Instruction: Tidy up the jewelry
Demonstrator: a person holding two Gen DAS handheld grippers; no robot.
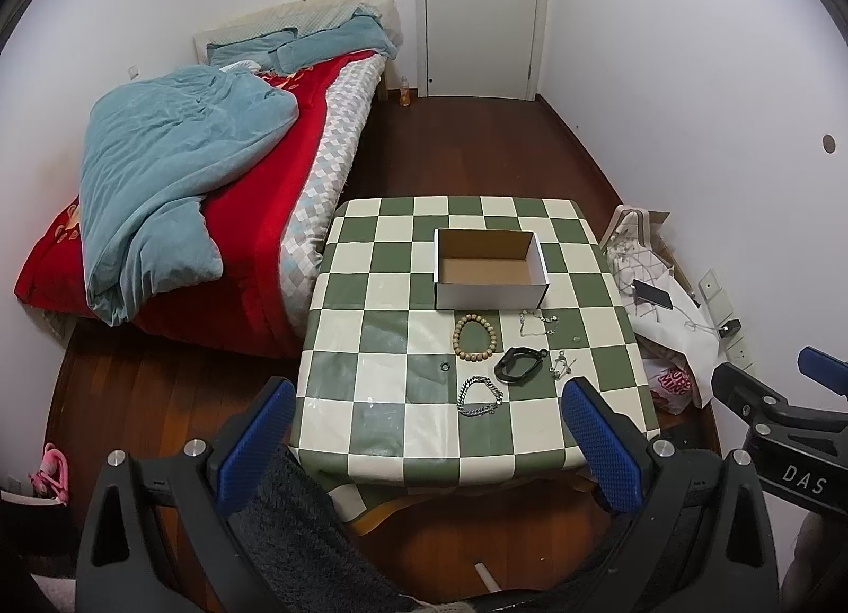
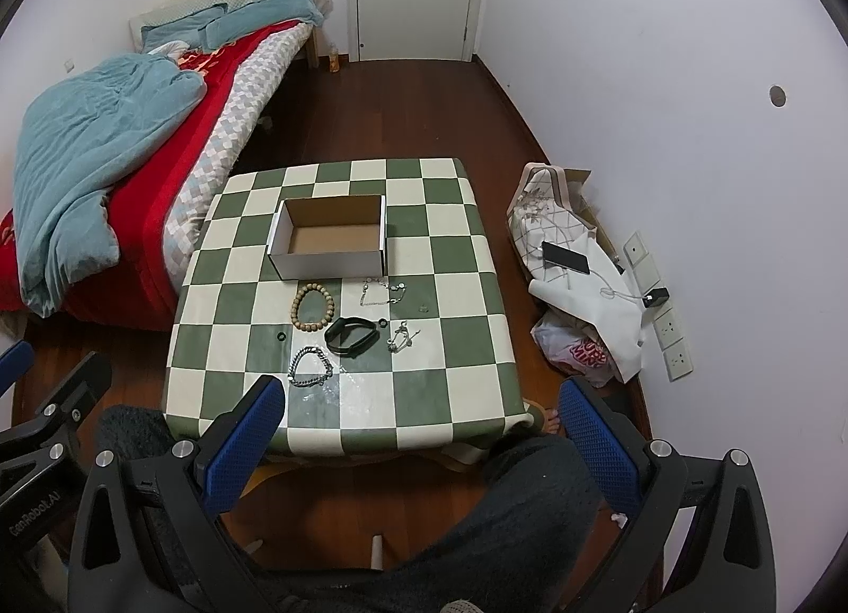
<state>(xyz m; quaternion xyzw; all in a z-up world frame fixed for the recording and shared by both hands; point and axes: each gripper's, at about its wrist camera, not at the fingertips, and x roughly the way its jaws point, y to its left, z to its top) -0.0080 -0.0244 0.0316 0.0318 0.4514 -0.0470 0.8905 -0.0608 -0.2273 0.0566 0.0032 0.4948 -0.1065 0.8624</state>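
An empty white cardboard box point(image 1: 490, 268) point(image 2: 329, 241) stands on the green-and-white checked table point(image 1: 371, 348) point(image 2: 450, 348). In front of it lie a wooden bead bracelet point(image 1: 474, 337) point(image 2: 311, 307), a black wristband point(image 1: 518, 364) point(image 2: 351, 335), a silver chain bracelet point(image 1: 478, 396) point(image 2: 309, 373), a thin silver chain point(image 1: 538, 324) point(image 2: 382, 292), a small silver piece point(image 1: 562, 365) point(image 2: 402, 337) and a small black ring point(image 1: 444, 366) point(image 2: 282, 337). My left gripper point(image 1: 426, 433) is open and empty, above the table's near edge. My right gripper point(image 2: 421, 427) is open and empty, also at the near edge.
A bed point(image 1: 212, 178) with a red cover and a blue blanket stands left of the table. Bags, a phone point(image 2: 566, 257) and a charger lie on the floor at the right wall. A white door point(image 1: 482, 3) is at the back. The person's dark sleeves sit below the grippers.
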